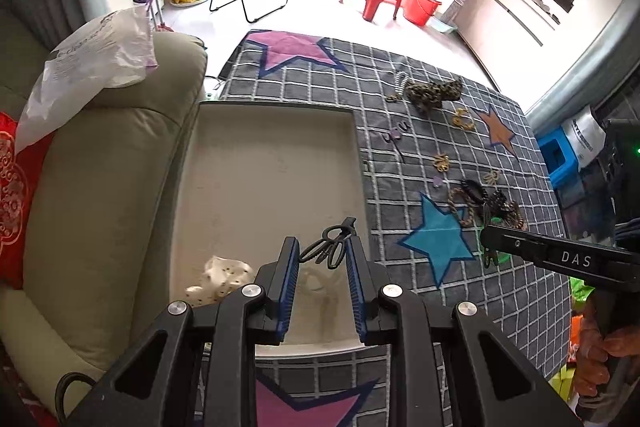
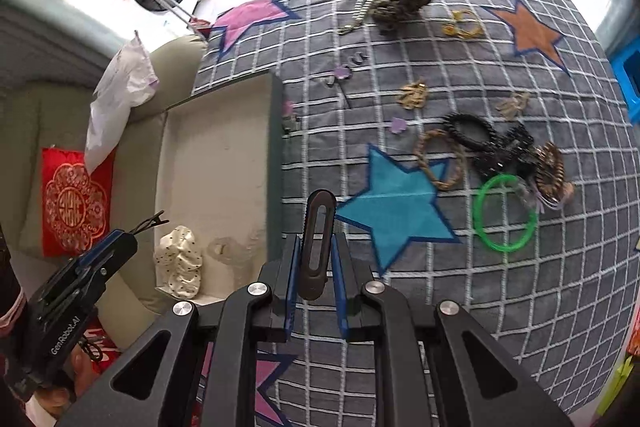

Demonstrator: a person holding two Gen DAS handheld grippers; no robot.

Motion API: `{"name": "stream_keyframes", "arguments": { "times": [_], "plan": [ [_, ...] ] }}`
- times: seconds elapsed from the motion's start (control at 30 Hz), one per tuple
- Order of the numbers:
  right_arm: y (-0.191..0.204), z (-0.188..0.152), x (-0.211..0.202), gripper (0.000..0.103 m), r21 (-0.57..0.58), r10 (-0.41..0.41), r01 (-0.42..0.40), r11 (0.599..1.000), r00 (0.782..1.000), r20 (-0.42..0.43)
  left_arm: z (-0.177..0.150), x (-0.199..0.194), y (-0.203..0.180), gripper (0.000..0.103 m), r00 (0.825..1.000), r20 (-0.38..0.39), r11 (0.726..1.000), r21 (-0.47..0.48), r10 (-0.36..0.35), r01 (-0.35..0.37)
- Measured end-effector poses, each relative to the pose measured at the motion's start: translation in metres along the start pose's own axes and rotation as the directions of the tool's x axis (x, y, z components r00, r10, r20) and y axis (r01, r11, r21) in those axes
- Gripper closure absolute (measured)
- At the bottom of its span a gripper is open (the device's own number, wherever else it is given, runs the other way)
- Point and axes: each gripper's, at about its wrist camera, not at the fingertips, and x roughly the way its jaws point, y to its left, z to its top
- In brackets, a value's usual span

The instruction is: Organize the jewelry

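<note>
My left gripper (image 1: 323,247) is over the near end of a shallow white tray (image 1: 224,163), jaws parted, with black hairpins (image 1: 330,245) hanging at its right pad. It also shows in the right wrist view (image 2: 120,239). My right gripper (image 2: 316,247) is shut on a dark oblong hair clip (image 2: 318,243) above the tray's right wall (image 2: 276,167). In the tray lie a white dotted scrunchie (image 2: 180,259) and clear hair pieces (image 2: 232,251). Loose jewelry lies on the cloth: a green ring (image 2: 505,213), a braided ring (image 2: 440,159), black bands (image 2: 472,131).
The grey checked cloth (image 1: 400,99) with coloured stars covers the table. A leopard scrunchie (image 1: 434,91) and gold pieces (image 1: 463,119) lie at its far side. A beige sofa (image 1: 100,187) with a plastic bag (image 1: 96,63) and a red cushion (image 2: 74,203) is left of the tray.
</note>
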Motion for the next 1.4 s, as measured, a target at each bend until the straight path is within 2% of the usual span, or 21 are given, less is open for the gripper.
{"name": "stream_keyframes", "arguments": {
  "times": [0.4, 0.73, 1.1, 1.4],
  "plan": [
    [0.044, 0.016, 0.024, 0.086, -0.070, 0.038, -0.040, 0.997, 0.999, -0.027, 0.011, 0.013, 0.036, 0.077, 1.000, 0.009, 0.999, -0.042, 0.024, -0.024],
    [0.074, 0.034, 0.069, 0.086, -0.114, 0.072, -0.080, 0.990, 0.994, -0.079, 0.020, 0.051, 0.062, 0.077, 0.998, -0.025, 0.995, -0.075, 0.065, -0.067],
    [0.088, 0.029, 0.131, 0.086, -0.146, 0.037, -0.064, 0.987, 0.983, -0.179, -0.004, 0.103, 0.071, 0.077, 0.982, -0.136, 0.987, -0.071, 0.131, -0.141],
    [0.089, 0.025, 0.160, 0.086, -0.144, 0.002, -0.036, 0.989, 0.973, -0.230, -0.012, 0.106, 0.068, 0.077, 0.980, -0.130, 0.985, -0.064, 0.150, -0.159]
  ]
}}
